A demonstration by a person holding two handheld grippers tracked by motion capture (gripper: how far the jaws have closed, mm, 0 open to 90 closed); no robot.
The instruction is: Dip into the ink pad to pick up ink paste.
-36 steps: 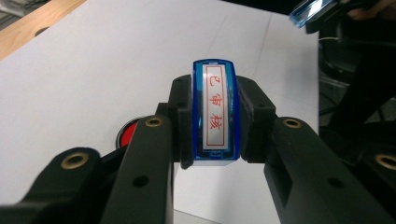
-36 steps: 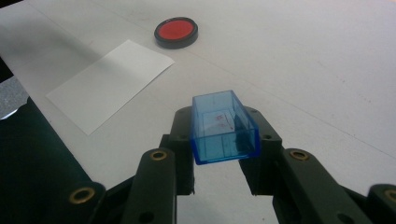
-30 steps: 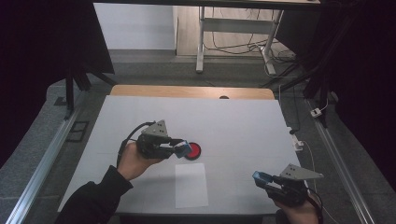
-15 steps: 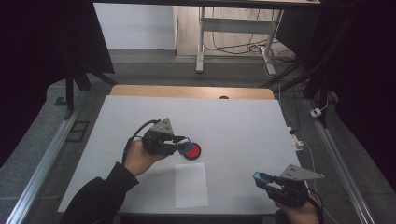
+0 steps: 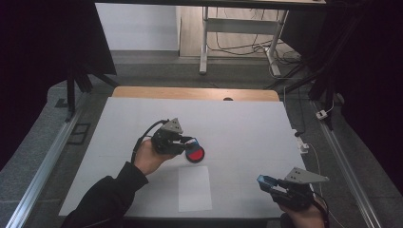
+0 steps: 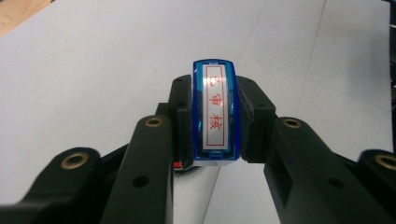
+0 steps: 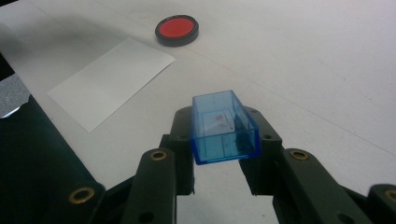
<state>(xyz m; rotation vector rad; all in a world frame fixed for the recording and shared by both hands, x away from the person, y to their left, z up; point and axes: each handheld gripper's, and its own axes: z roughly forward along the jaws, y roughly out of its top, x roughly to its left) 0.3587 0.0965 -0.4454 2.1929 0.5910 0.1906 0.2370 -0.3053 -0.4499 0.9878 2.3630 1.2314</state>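
Observation:
My left gripper (image 5: 192, 142) is shut on a blue stamp (image 6: 215, 112) whose white label carries red characters. It hangs just above the left rim of a round black ink pad with a red centre (image 5: 195, 154); whether the stamp touches the pad I cannot tell. A sliver of the red pad (image 6: 179, 164) peeks out under the left jaw. Near the table's front right, my right gripper (image 5: 264, 182) is shut on a clear blue stamp cap (image 7: 223, 126), held off the table with its hollow side up.
A white paper slip (image 5: 195, 188) lies just in front of the ink pad, also seen as the paper slip (image 7: 112, 81) left of the right gripper. The white tabletop (image 5: 247, 123) ends in a wooden strip at the back, and metal rails run along both sides.
The left hand has shifted right and slightly down, bringing the stamp closer over the ink pad. The right hand has stayed where it was.

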